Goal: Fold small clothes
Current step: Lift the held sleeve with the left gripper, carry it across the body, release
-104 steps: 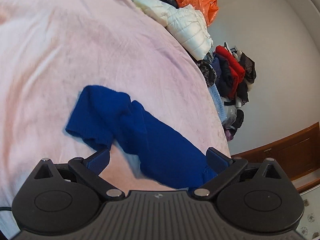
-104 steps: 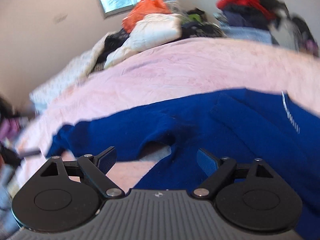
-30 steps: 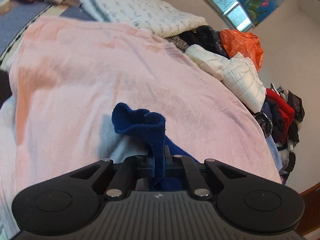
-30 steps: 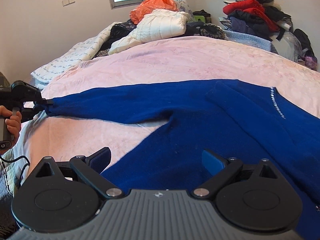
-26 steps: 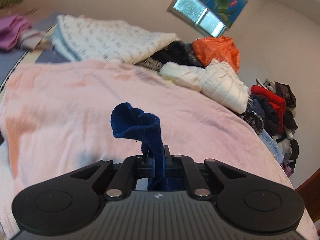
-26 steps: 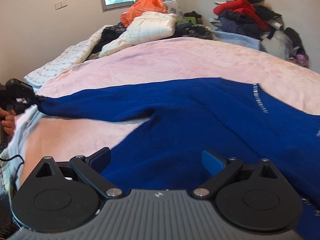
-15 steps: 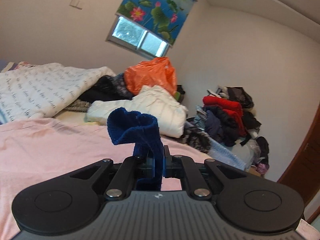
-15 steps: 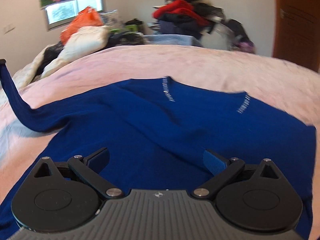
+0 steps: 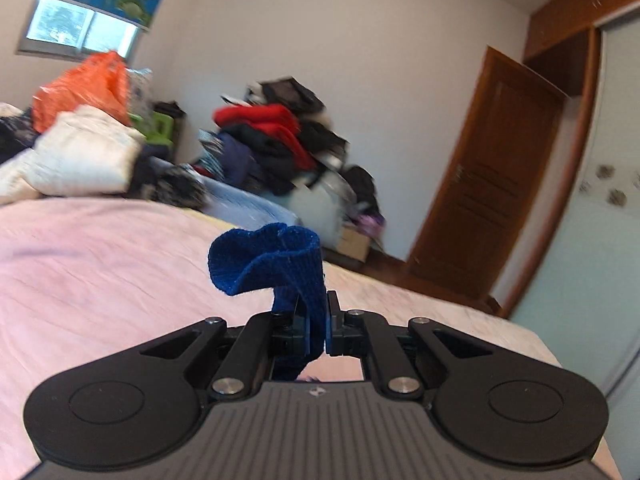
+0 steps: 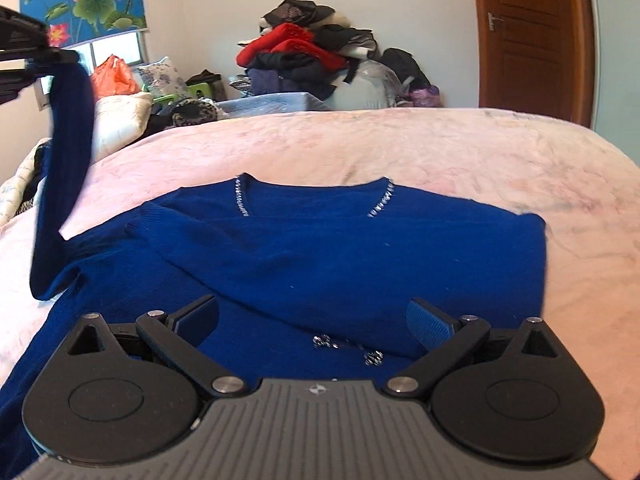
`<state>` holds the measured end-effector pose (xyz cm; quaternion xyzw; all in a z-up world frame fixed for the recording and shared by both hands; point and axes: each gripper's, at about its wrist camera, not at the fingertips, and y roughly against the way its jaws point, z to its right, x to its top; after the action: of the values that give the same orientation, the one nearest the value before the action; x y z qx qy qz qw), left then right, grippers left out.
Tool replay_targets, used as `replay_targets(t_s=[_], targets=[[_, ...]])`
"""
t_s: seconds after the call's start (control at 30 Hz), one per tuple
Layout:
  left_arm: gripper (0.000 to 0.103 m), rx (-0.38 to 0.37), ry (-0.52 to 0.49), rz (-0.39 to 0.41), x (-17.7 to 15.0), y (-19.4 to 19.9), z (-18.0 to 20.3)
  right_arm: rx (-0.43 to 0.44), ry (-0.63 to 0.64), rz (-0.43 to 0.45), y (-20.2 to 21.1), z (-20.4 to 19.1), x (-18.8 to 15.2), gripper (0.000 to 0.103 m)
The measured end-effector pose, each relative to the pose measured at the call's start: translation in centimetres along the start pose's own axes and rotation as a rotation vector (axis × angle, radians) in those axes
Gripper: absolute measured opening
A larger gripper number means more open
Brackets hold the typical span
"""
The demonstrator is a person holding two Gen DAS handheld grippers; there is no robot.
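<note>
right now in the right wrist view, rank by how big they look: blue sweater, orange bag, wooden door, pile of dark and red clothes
1. blue sweater, though nearness enlarges it
2. wooden door
3. pile of dark and red clothes
4. orange bag

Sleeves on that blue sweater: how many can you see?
2. One sleeve is lifted at the left, pinched in the left gripper; the other sleeve lies folded across the sweater's chest.

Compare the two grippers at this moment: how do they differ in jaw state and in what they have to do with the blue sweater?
The left gripper is shut on the sweater's cuff; the right gripper is open and holds nothing. The left one lifts the sleeve clear of the pink bedspread; the right one hovers over the blue sweater, which lies flat. Both are the same black tool with blue pads.
</note>
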<state>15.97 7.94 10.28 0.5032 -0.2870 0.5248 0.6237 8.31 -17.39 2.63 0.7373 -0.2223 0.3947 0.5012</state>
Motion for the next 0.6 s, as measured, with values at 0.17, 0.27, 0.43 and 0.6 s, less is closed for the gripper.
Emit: replay_targets(t_s=[0.17, 0.27, 0.43, 0.6], targets=[[0.006, -0.080, -0.025, -0.086, -2.4, -1.9, 3.3, -0.014, -0.060, -0.014, 0.2, 1.6, -0.8, 0.101], [0.006, -0.116, -0.052, -0.122, -3.5, -2.7, 4.9, -0.026, -0.088, -0.012, 0.4, 2.3, -1.0, 0.101], [0.006, -0.164, -0.076, -0.194, -5.4, -3.9, 7.6, -0.048, -0.096, -0.002, 0.9, 3.3, -1.4, 0.101], [0.006, -0.185, -0.109, -0.231, -7.0, -4.2, 9.3, -0.054, -0.104, -0.006, 1.5, 4.4, -1.9, 0.101]])
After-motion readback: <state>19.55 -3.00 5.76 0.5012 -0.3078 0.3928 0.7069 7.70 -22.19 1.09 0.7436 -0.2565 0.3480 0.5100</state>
